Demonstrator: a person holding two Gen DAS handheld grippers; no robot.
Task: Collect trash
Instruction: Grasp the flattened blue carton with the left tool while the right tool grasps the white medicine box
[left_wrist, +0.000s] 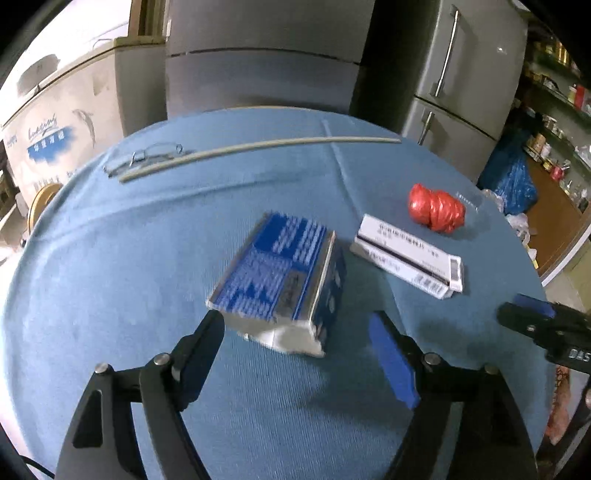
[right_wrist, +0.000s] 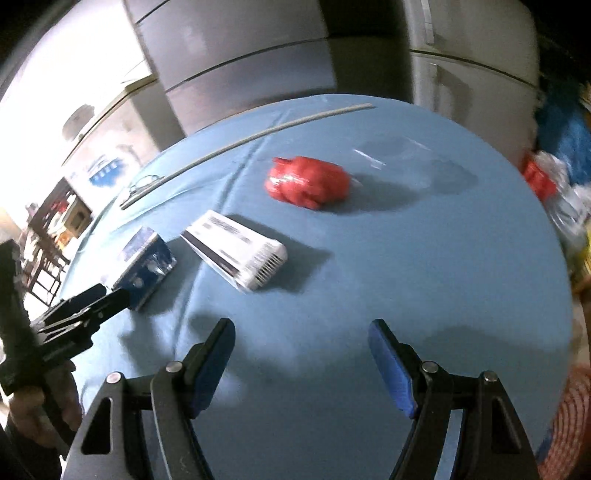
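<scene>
Now the left gripper (left_wrist: 295, 325) has its fingers apart around the blue box's (left_wrist: 280, 280) near end, mid-bench (left_wrist: 110, 295); the right gripper (right_wrist: 301, 332), fingers apart, holds nothing near the front edge.

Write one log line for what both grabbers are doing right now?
left gripper: open, at blue box | right gripper: open, empty | white box, red bag: on blue tablecloth

Blue-clothed table (left_wrist: 110, 295) bears blue box (left_wrist: 280, 273), white box (left_wrist: 406, 254), red bag (left_wrist: 436, 206), strip (left_wrist: 258, 147).
</scene>
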